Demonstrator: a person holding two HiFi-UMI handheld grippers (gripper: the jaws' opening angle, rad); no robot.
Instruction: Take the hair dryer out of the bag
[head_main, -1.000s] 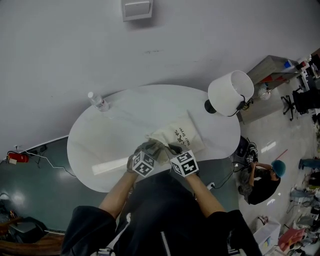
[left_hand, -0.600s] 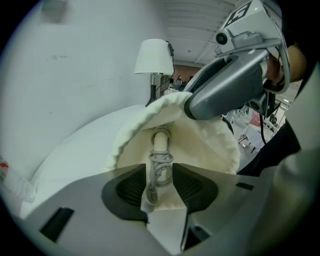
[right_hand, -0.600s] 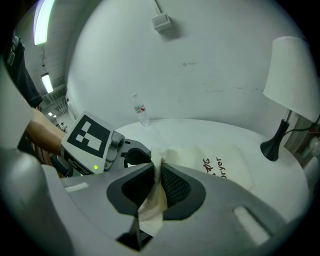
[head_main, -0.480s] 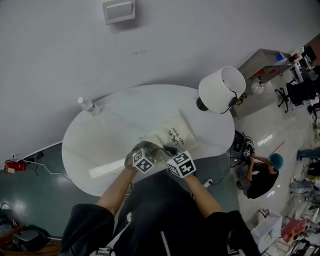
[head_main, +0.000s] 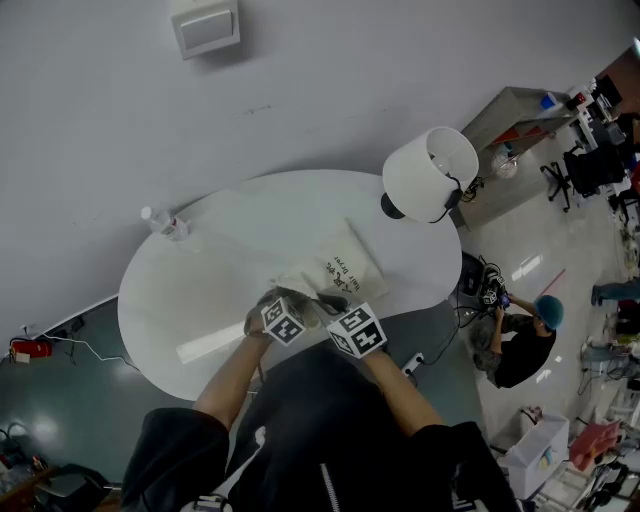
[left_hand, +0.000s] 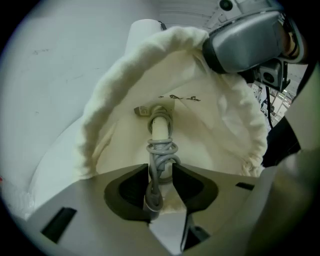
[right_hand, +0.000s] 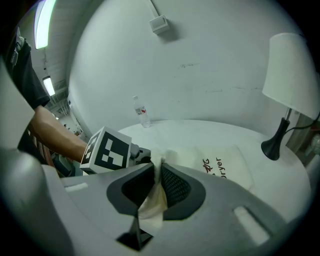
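Bag (head_main: 352, 262), cream fabric, on the table (head_main: 215, 290) near its right edge: dark print in two lines.

- Head view: one line reads "Hair Dryer"; the line beside it is too small to read.
- Right gripper view: only "ryer" is legible. The reddish-brown characters next to it cannot be made out.
- Left gripper view: the print shows through the fabric reversed and illegible.

Bottle (head_main: 163, 222) at the table's far left edge: red label, unreadable.

Left claw (left_hand: 161, 172), just opened, straddles the cord (left_hand: 160, 150); right claw (right_hand: 157, 172) pinches bag (right_hand: 230, 162).
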